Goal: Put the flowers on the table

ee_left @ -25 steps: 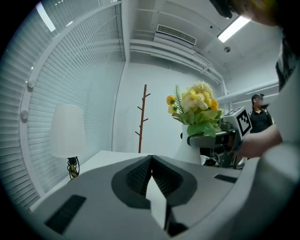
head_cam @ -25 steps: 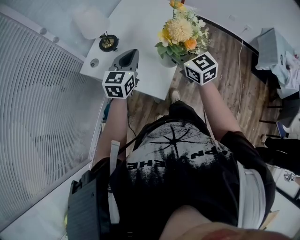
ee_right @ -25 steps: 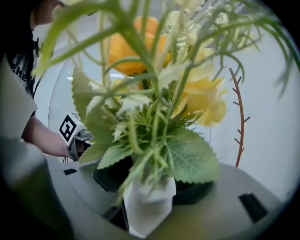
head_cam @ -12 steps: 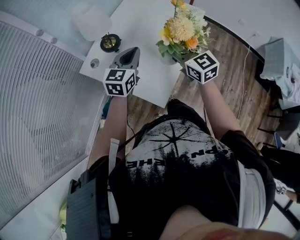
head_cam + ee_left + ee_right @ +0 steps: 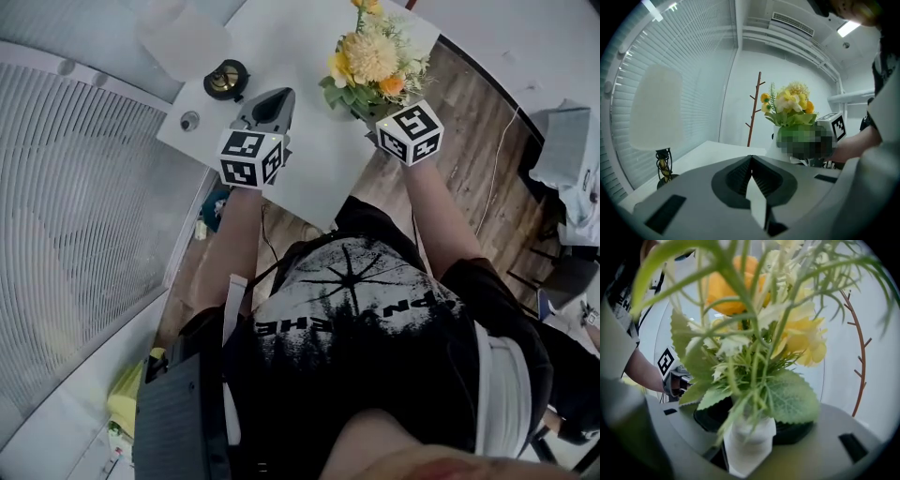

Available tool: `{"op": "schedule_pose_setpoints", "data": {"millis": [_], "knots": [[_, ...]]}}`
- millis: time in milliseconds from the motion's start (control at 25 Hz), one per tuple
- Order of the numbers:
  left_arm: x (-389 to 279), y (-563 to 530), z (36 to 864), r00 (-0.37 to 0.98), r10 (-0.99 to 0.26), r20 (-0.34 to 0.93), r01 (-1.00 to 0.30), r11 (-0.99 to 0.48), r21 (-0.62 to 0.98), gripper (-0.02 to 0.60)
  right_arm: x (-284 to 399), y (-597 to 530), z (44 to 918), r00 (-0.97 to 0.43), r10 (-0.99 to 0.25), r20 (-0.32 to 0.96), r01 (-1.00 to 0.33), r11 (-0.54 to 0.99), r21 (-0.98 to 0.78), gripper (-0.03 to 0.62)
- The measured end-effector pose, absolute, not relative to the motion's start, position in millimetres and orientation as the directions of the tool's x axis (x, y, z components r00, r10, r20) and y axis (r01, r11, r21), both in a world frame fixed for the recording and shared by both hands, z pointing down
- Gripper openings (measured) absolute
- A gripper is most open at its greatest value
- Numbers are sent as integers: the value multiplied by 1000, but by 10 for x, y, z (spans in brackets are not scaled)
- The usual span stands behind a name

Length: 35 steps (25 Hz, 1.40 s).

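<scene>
**Two claws, one busy**

The left claw [image 5: 751, 174], pinched closed on nothing, idles. The right claw [image 5: 751, 430] clamps the white vase [image 5: 740, 453] upright, so the flowers [image 5: 373, 58] stand level over the counter [image 5: 305, 164] edge, probably for setting down.

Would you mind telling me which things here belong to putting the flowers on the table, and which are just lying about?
Job: vase of flowers; right hand-held gripper, shut on it; white table.
Lying about: lamp; small round item beside it; coat stand; left hand-held gripper, shut and empty.
</scene>
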<state>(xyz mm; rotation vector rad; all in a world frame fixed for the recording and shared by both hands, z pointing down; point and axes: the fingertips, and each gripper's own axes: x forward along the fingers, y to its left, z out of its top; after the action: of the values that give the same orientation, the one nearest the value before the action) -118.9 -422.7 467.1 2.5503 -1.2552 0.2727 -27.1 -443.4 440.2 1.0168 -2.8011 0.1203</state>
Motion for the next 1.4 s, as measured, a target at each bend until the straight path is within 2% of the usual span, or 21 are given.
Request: {"op": "schedule_pose_setpoints", "data": {"millis": [640, 880, 1400], "knots": [[-1190, -4828, 5420, 565, -721, 401, -824, -513, 240, 11, -315, -5457, 5073, -778, -600, 184, -617, 786, -45, 251], [-1209, -4950, 5658, 556, -715, 424, -831, -486, 269, 11, -362, -5705, 5161, -773, -610, 174, -620, 785, 1, 252], [-1136, -5038, 5816, 561, -702, 439, -828, -487, 279, 11, -382, -5829, 5178, -773, -628, 94, -632, 774, -28, 252]]}}
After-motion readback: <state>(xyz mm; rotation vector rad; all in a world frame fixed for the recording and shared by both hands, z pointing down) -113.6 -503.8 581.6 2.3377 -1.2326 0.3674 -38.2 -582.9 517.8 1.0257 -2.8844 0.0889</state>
